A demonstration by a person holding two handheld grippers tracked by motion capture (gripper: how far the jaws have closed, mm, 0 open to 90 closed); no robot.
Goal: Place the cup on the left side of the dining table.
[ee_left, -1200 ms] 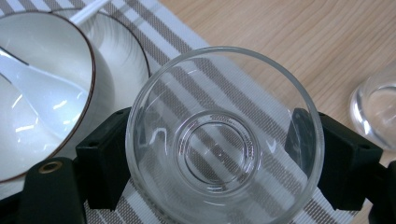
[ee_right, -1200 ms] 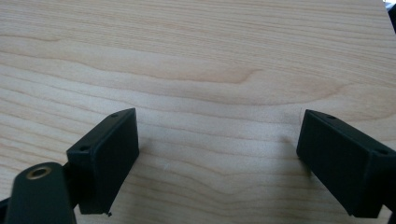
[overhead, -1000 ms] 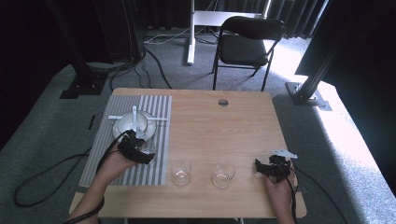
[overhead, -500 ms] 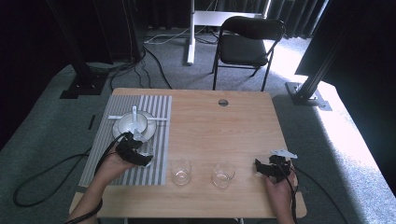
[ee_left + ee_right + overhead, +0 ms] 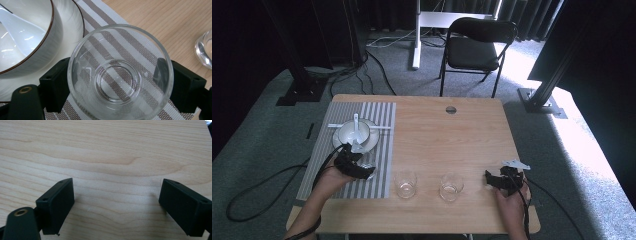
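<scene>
Glass (image 5: pixel 120 75) sits btwn left gripper (image 5: pixel 113 82) jaws, just opening.

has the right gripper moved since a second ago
No. In the high view the right gripper sits at the same spot near the table's front right corner, just right of the nearer clear glass, jaws apart over bare wood.

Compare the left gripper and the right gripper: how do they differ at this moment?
The left gripper has a clear glass tumbler between its jaws, which have just been opening; the right gripper has nothing between its wide-open jaws. The left gripper is over the striped placemat, beside the white bowl; the right gripper is over the bare wooden table. Both are black, two-jawed and hand-held.
</scene>
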